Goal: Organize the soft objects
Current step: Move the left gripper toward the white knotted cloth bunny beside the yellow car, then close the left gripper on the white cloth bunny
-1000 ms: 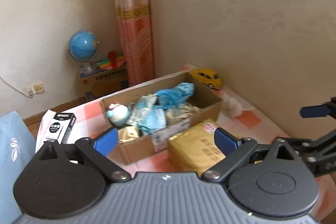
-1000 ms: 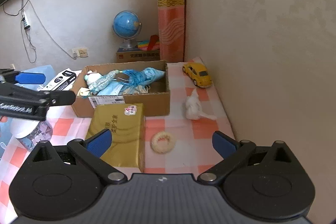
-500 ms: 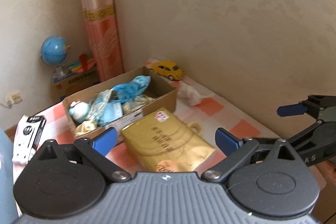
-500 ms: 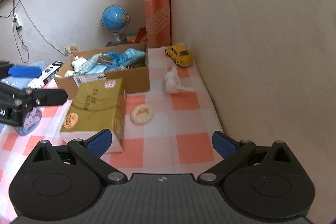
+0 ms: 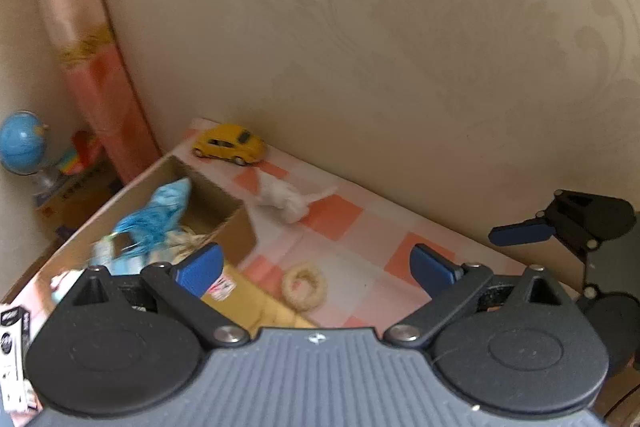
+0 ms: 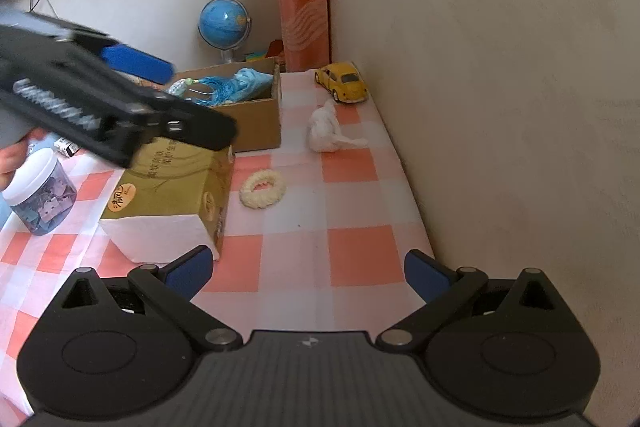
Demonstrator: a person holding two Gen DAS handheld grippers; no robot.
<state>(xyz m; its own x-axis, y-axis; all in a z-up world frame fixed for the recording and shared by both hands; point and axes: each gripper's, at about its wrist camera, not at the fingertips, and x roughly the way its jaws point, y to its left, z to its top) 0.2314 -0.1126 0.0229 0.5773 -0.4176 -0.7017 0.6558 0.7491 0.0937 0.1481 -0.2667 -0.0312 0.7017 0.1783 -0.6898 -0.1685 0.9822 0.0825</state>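
Note:
A cardboard box (image 6: 256,121) (image 5: 236,227) holds blue soft items (image 6: 236,85) (image 5: 156,215). A cream fluffy ring (image 6: 263,189) (image 5: 304,285) lies on the checked cloth. A white soft lump (image 6: 326,129) (image 5: 286,199) lies near the wall. My left gripper (image 5: 316,265) is open and empty above the ring; it also shows in the right wrist view (image 6: 132,91). My right gripper (image 6: 306,273) is open and empty, low over the cloth; one of its fingers (image 5: 520,231) shows in the left wrist view.
A gold tissue pack (image 6: 168,195) lies in front of the box. A yellow toy car (image 6: 342,83) (image 5: 230,145) stands by the wall. A clear jar (image 6: 38,193) stands at left. The wall (image 6: 500,107) runs along the table's right edge. A globe (image 6: 224,21) stands behind.
My left gripper has swung right and forward, over the tissue pack toward the ring and wall. My right gripper has drawn back a little.

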